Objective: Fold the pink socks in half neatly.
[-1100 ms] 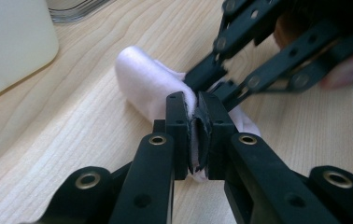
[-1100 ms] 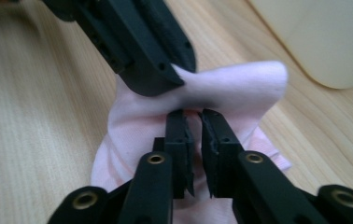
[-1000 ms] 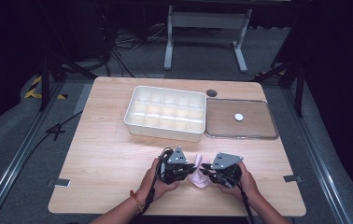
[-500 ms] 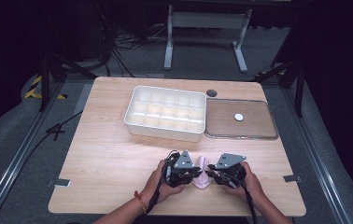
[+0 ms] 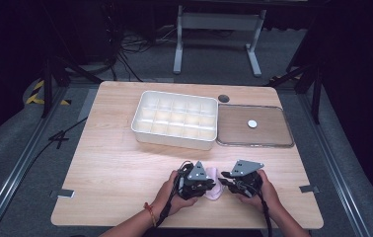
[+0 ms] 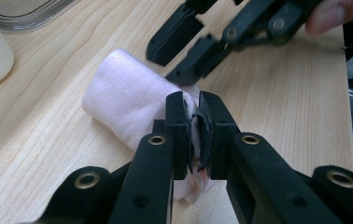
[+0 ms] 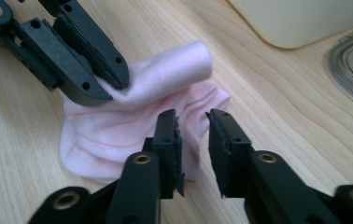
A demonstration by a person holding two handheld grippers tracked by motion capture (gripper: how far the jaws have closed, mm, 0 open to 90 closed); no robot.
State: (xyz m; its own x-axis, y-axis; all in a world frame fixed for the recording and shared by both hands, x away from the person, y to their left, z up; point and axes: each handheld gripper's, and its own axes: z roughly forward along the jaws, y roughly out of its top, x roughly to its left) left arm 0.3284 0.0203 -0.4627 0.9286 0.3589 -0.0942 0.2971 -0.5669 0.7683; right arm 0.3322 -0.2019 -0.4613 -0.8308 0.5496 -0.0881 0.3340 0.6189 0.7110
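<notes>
A pale pink sock [image 5: 213, 180] lies crumpled on the wooden table [image 5: 115, 163] near its front edge, between the two hands. My left gripper [image 5: 208, 186] is shut on a fold of the sock [image 6: 123, 100], and cloth shows pinched between its pads [image 6: 182, 122]. The left gripper [image 6: 191, 105] lifts that fold into a roll [image 7: 165, 70]. My right gripper [image 7: 191, 116] hovers over the lower layer of the sock with a narrow gap between its pads. Its jaws have just been closing, and no cloth is pinched between them. From the left gripper view, the right gripper [image 6: 163, 65] sits just beyond the sock.
A white compartment tray [image 5: 174, 139] stands at the back middle of the table. Right of it lies a clear lid [image 5: 268, 131] with a small white disc [image 5: 252, 124]. A dark round hole [image 5: 223, 98] sits behind them. The table's front edge is just below the hands.
Both hands have edged slightly to the right, with the sock still between them. The left gripper keeps its grip on the fold.
</notes>
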